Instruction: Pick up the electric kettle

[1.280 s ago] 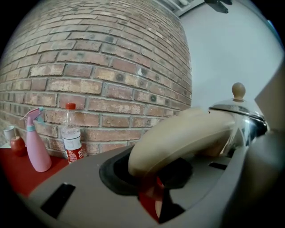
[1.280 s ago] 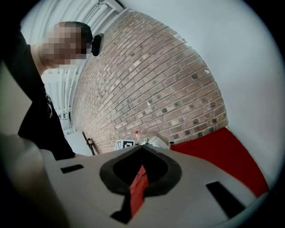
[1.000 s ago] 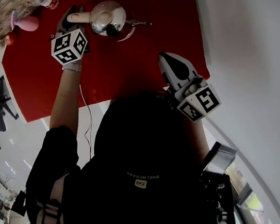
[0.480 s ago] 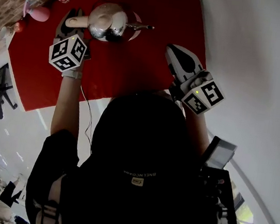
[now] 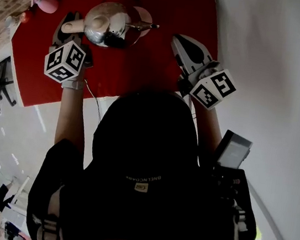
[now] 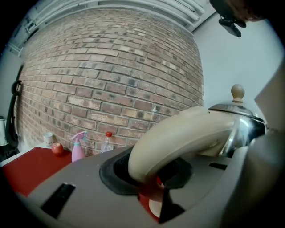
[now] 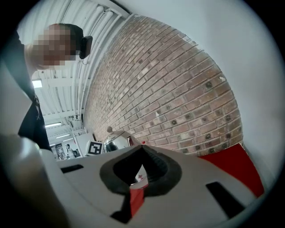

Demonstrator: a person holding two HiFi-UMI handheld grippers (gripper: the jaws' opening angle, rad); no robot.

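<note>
Kettle (image 5: 106, 23), steel: cream handle (image 6: 178, 138) pinched between jaws of left gripper (image 5: 69, 22), over red table (image 5: 146, 68). Right gripper (image 5: 183, 48): jaws pressed together, empty, apart from kettle.

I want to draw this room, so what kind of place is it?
Probably a lab or workshop hall, not a home kitchen. There is a bare brick wall, a red table with a kettle set out on it, and long strip lights overhead.
</note>
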